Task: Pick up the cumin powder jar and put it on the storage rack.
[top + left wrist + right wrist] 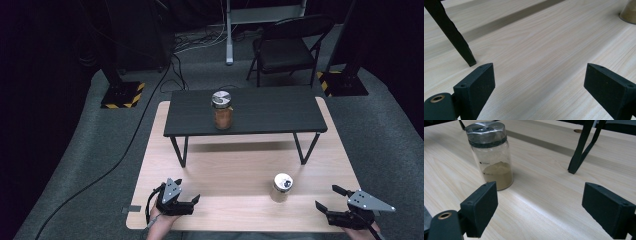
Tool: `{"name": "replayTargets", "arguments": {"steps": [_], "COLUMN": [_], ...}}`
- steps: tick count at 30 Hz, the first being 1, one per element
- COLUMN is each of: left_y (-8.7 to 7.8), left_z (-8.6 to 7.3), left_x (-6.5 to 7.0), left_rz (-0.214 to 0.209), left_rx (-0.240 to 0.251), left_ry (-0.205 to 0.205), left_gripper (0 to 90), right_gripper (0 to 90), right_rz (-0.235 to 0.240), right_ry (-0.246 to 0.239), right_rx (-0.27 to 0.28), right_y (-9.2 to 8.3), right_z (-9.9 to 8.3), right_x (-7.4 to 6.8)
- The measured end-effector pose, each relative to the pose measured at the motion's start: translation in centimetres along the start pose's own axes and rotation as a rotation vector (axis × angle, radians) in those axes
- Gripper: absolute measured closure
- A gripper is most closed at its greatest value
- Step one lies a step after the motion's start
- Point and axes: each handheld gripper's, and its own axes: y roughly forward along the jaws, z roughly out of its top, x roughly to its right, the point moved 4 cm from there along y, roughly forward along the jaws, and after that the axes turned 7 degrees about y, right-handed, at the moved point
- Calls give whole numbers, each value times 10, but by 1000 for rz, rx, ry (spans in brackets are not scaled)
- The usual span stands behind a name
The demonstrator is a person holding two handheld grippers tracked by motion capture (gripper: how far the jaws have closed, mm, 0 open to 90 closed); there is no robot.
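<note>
A: What is seen in the high view?

B: A glass jar with a silver lid and tan powder (pixel 282 187) is stood on the pale wooden board (pixel 225 175), well apart from both claws. The left gripper (pixel 189 191) and right gripper (pixel 327 197) are rested at the board's near edge, both released, nothing grasped. A second jar of orange powder (pixel 222 111) is set on the small black table (pixel 270 112). The hands are cut off by the bottom edge.

A: And in the left gripper view?

B: Jaws are spread over bare board; one black table leg (pixel 454 37) is cut off by the top edge, and only the jar's base is caught in the corner.

A: The right gripper view?

B: The tan-powder jar (pixel 492 157) is shown upright beyond the left jaw, untouched. Its printed marks are too small to be read.
</note>
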Motion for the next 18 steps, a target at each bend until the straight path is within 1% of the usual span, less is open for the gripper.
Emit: {"name": "replayTargets", "arguments": {"steps": [3, 7, 9, 14, 18], "left_y": [0, 0, 0, 0, 0], "left_z": [0, 0, 0, 0, 0], "left_x": [0, 0, 0, 0, 0], "left_rz": [0, 1, 1, 0, -3], "left_rx": [1, 3, 2, 2, 2], "left_ry": [-1, -1, -1, -1, 1], "left_gripper": [93, 93, 93, 93, 93], "right_gripper": [117, 114, 114, 110, 109], "right_rz": [6, 32, 34, 68, 88], "right_ry": [-1, -10, -12, -21, -25], "right_rx": [0, -3, -2, -6, -6], "right_y": [1, 5, 5, 13, 19], "right_z": [1, 2, 2, 6, 9], "right_x": [-1, -3, -3, -8, -10]}}
